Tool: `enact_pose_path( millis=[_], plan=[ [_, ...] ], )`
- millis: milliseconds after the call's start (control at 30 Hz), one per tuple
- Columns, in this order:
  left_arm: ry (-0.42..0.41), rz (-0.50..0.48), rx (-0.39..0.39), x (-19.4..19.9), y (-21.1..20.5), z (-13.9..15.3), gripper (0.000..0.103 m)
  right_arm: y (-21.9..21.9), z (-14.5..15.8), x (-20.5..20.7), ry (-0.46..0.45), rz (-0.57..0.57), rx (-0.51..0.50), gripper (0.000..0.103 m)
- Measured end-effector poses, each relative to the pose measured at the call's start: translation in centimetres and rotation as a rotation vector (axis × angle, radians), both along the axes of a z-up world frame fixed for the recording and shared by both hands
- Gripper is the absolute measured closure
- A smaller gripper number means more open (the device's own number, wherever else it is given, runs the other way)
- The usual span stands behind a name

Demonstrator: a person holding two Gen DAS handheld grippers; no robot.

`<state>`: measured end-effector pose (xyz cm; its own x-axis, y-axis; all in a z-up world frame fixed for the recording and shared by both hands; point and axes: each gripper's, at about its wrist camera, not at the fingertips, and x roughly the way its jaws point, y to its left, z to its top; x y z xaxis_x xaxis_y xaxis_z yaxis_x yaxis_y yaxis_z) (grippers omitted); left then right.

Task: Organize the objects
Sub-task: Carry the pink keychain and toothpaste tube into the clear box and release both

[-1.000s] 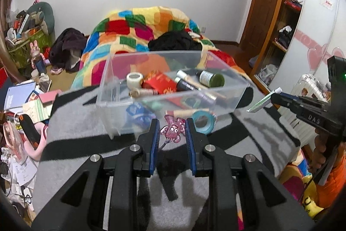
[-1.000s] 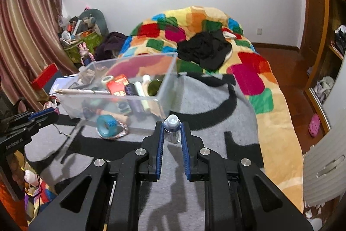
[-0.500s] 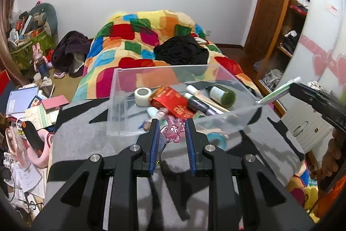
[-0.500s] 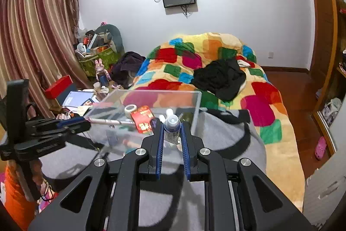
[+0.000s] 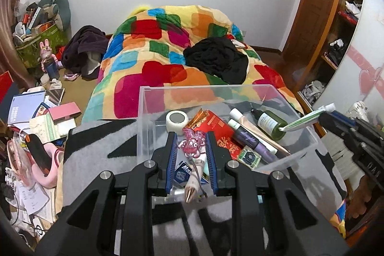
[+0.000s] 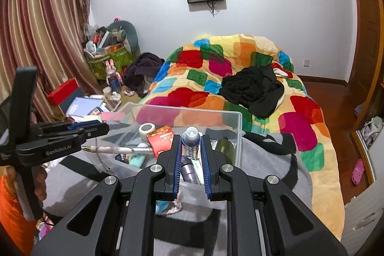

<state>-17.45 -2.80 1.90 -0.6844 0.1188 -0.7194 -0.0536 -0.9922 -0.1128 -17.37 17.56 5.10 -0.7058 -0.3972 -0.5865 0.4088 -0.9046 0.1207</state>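
- Left gripper [image 5: 191, 144]: jaws nearly closed, pinching a pink translucent charm [image 5: 192, 145] between the blue pads; a thin cord hangs from the charm.
- The charm is held over the near part of the clear plastic bin [image 5: 144, 121], above the contents, touching none of them.
- Right gripper [image 6: 190, 145]: jaws nearly closed on a small tube with a white cap [image 6: 191, 140], cap pointing to 12 o'clock, held over the bin's near wall.
- The bin stands on a grey-and-black blanket [image 5: 96, 155] at the foot of the bed.
- Bin contents, left wrist view: white tape roll [image 5: 177, 120] at 11 o'clock of the charm, red packet [image 5: 217, 126] at 2 o'clock, green bottle [image 5: 271, 125] and purple tube [image 5: 249, 142] at 3 o'clock.
- Colourful quilt [image 5: 168, 59] beyond the bin at 12 o'clock, black garment [image 5: 216, 59] on it.
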Motion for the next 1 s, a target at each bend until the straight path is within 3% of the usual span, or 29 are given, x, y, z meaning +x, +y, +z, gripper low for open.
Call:
enact_pose_path(
  millis=[233,467,667,1000],
  plan=[
    [-0.047,-0.035,0.028,-0.4,1.0,-0.9,0.08,-2.5,-2.3,-1.4,-0.063,0.042,0.066,0.089],
    [0.017,-0.063,0.023,1.9,1.9,1.2,0.079,-2.7,-1.5,-0.5,-0.06,0.092,0.041,0.087],
    [0.06,-0.087,0.018,3.9,2.9,2.2,0.069,-1.9,-1.3,0.9,-0.067,0.107,0.026,0.083],
    [0.0,-0.127,0.041,5.5,4.4,-0.6,0.064,0.2,-2.7,3.1,-0.102,0.112,0.043,0.075]
  ],
)
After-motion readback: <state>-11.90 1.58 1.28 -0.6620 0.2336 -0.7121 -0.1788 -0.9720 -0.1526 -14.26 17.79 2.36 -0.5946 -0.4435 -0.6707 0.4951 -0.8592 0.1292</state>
